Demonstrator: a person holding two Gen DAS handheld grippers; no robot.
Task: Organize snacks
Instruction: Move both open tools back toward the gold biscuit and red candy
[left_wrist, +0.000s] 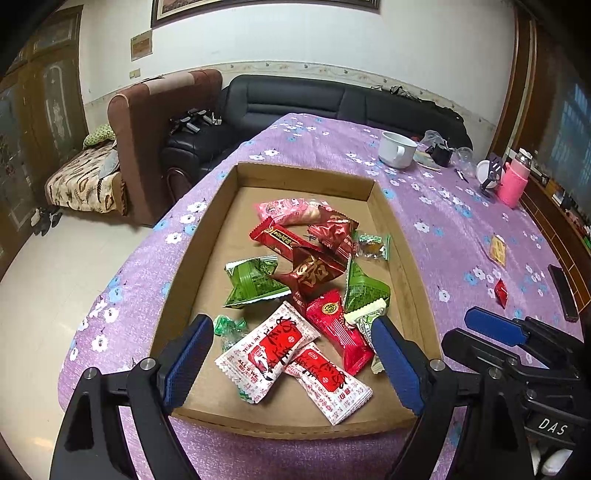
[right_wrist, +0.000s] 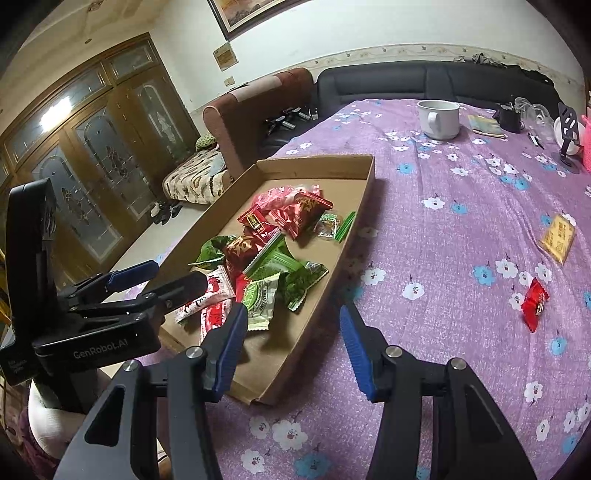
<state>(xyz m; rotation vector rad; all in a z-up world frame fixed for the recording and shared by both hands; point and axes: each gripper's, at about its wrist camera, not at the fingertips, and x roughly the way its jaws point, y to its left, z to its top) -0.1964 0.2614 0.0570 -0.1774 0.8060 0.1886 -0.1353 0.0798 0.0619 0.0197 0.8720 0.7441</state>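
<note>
black phone, left view only

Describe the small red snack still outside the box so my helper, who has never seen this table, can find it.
Start at the purple flowered tablecloth, then look right of the cardboard box holding the piled snacks. Two wrappers lie loose there: the red snack nearer the grippers and a flat yellow packet beyond it. It is the glossy red one, alone on the cloth.

You're in a home living room: a black sofa and brown armchair stand beyond the table with its flowered purple cloth, a mug far right, wooden glass-panelled doors left.
</note>
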